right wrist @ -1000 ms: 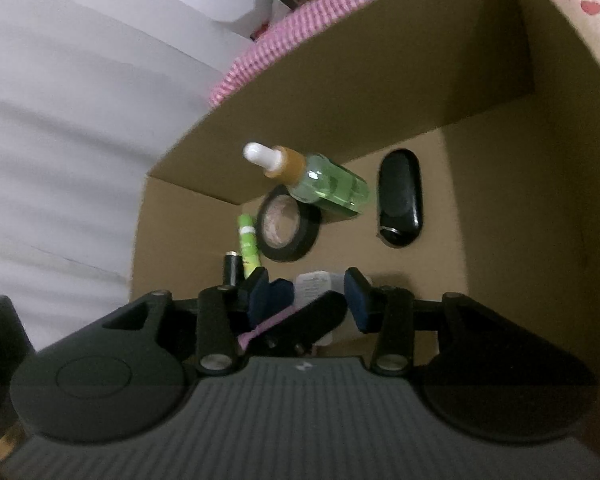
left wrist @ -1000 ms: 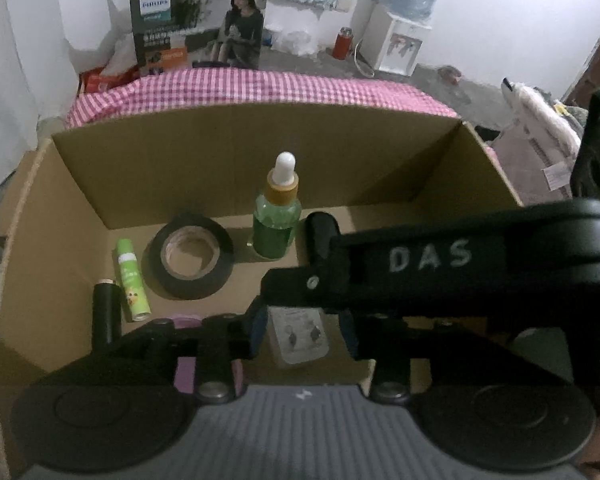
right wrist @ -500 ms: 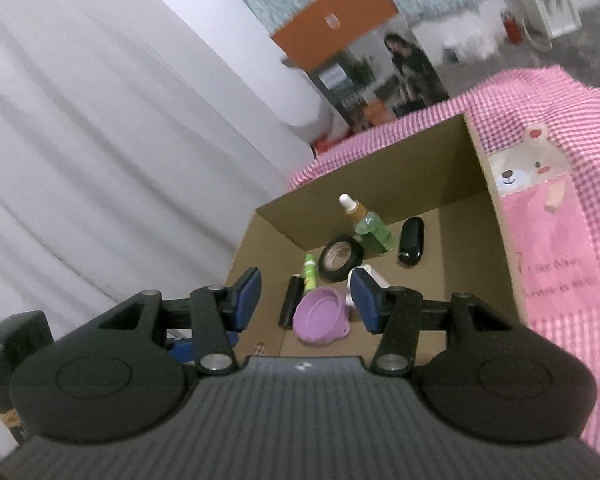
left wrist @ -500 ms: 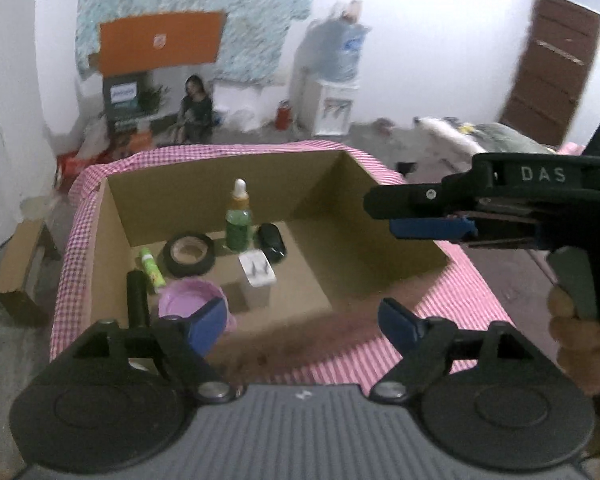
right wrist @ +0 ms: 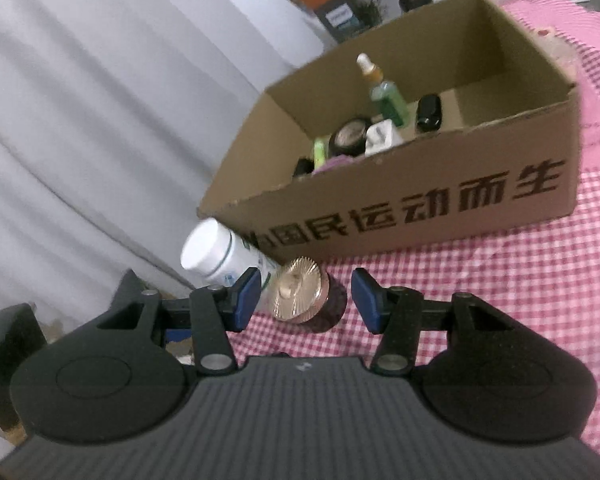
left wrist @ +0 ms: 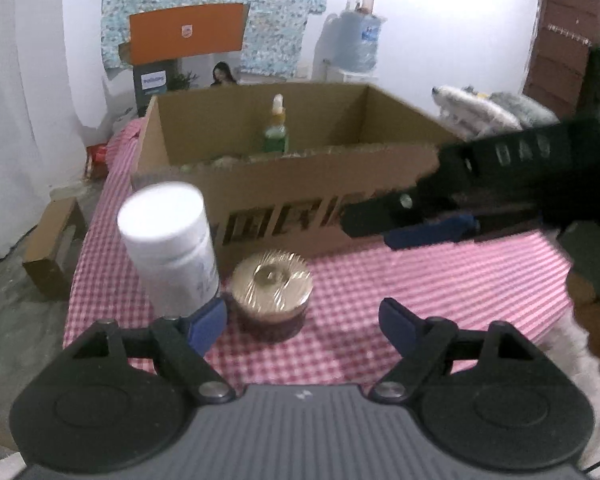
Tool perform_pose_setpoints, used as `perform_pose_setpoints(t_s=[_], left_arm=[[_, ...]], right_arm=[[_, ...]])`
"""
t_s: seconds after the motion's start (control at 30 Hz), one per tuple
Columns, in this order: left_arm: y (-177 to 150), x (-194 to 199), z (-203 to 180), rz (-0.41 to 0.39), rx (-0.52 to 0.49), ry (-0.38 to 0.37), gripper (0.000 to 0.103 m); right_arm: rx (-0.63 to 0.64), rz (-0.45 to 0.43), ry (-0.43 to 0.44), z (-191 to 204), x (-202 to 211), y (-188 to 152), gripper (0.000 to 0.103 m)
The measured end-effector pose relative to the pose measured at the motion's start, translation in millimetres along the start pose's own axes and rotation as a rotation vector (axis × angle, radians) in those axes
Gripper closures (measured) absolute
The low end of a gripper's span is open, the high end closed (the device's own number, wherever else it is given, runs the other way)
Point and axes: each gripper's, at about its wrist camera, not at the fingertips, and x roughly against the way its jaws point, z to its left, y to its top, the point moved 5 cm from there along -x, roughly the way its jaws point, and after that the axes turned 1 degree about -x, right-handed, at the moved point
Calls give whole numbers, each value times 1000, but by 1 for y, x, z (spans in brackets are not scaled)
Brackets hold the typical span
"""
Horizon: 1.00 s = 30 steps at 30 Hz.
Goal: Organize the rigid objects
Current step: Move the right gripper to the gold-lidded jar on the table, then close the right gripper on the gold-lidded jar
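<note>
Gold foil is glinting on the ridged round lid of the dark jar [left wrist: 271,294], which is sitting just ahead of the left gripper [left wrist: 302,318], whose jaws are standing wide and empty after opening. The white plastic bottle [left wrist: 171,246], smooth and cylindrical, is standing beside its left jaw, close enough that closing in could be tipping it. In the right view the right gripper [right wrist: 305,295] is framing the same jar with half-open, empty jaws, so both could be colliding over it. Beyond the jaws the cardboard box [right wrist: 452,216] is waiting on the checked cloth counter [left wrist: 380,280], already holding several pieces
</note>
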Motion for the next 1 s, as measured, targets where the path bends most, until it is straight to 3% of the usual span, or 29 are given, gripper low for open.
perform_pose_setpoints(t_s=[0.17, 0.53, 1.0], left_arm=[[-11, -26, 4, 4, -37, 25, 20], [-10, -47, 0, -20, -47, -27, 21], [-2, -51, -57, -39, -152, -156, 24]], right_arm=[[31, 51, -19, 6, -31, 2, 53], [45, 125, -19, 1, -67, 6, 58], [-4, 79, -98, -38, -18, -6, 57]])
